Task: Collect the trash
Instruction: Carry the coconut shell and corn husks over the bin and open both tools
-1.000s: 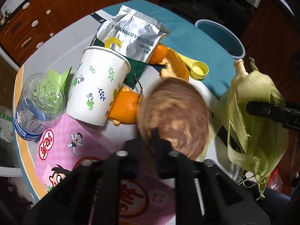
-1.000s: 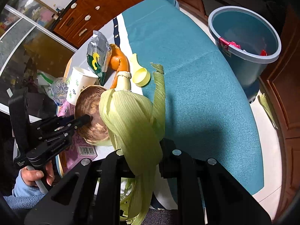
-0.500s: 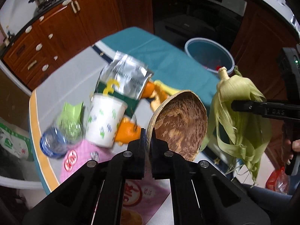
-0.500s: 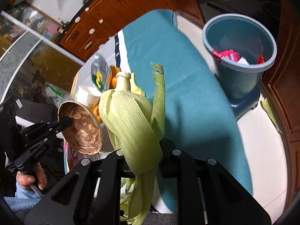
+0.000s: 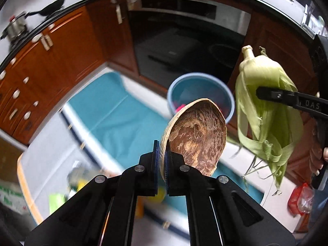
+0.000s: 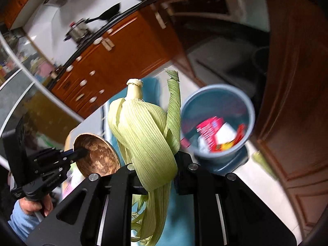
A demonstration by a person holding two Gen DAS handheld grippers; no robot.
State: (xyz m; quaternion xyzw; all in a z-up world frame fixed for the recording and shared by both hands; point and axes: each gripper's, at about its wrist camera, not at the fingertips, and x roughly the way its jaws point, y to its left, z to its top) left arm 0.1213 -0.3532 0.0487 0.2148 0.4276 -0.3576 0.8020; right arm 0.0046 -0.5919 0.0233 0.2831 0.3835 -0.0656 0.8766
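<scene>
My left gripper (image 5: 161,153) is shut on the rim of a brown coconut shell half (image 5: 196,137), held up in the air with its hollow side showing. My right gripper (image 6: 155,162) is shut on a bundle of green corn husk (image 6: 143,135), whose stalk end points up and whose loose leaves hang below the fingers. In the left wrist view the corn husk (image 5: 264,106) hangs to the right of the shell. A blue trash bin (image 6: 217,121) with red and white wrappers inside stands on the floor beyond both; in the left wrist view the bin (image 5: 199,92) sits just behind the shell.
A table with a teal cloth (image 5: 114,114) lies below and left, with blurred litter at its near end. Wooden cabinets (image 6: 114,57) and a dark oven (image 5: 184,41) line the far wall. A person's hand (image 6: 34,205) grips the left tool's handle.
Both grippers have risen off the table and swung toward the blue bin, carrying the shell and the husk. The cup, bottle and wrappers have dropped out of clear view.
</scene>
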